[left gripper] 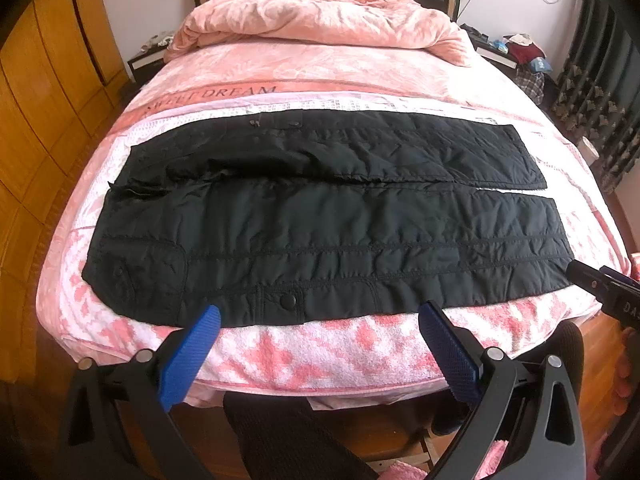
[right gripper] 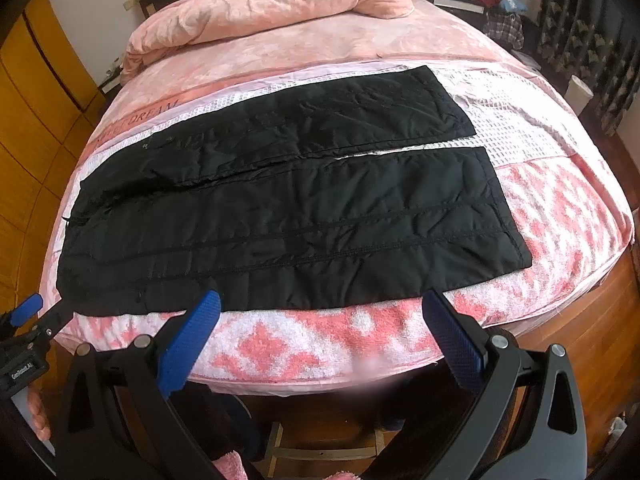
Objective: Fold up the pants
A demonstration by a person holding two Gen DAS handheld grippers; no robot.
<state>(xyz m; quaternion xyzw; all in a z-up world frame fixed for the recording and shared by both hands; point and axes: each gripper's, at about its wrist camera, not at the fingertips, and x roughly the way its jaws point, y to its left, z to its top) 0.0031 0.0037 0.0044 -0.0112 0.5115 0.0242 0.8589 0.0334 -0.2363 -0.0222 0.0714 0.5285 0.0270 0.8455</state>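
Black quilted pants point(left gripper: 320, 216) lie flat across the foot of the bed, waist at the left, both legs side by side running right, with a thin gap between the cuffs. They also show in the right wrist view point(right gripper: 288, 200). My left gripper point(left gripper: 320, 320) is open and empty, its blue pads just short of the pants' near edge, by a snap pocket. My right gripper point(right gripper: 320, 312) is open and empty, in front of the near leg. Each gripper shows at the edge of the other's view: the right one point(left gripper: 604, 284), the left one point(right gripper: 28, 320).
The bed point(left gripper: 320, 352) has a pink patterned cover and a rumpled pink duvet point(left gripper: 320, 12) by the headboard. Wooden wardrobes point(left gripper: 48, 92) stand left; a cluttered nightstand point(left gripper: 516, 48) and dark curtains point(left gripper: 600, 92) stand right. A person's dark-clad legs point(left gripper: 280, 436) are below the grippers.
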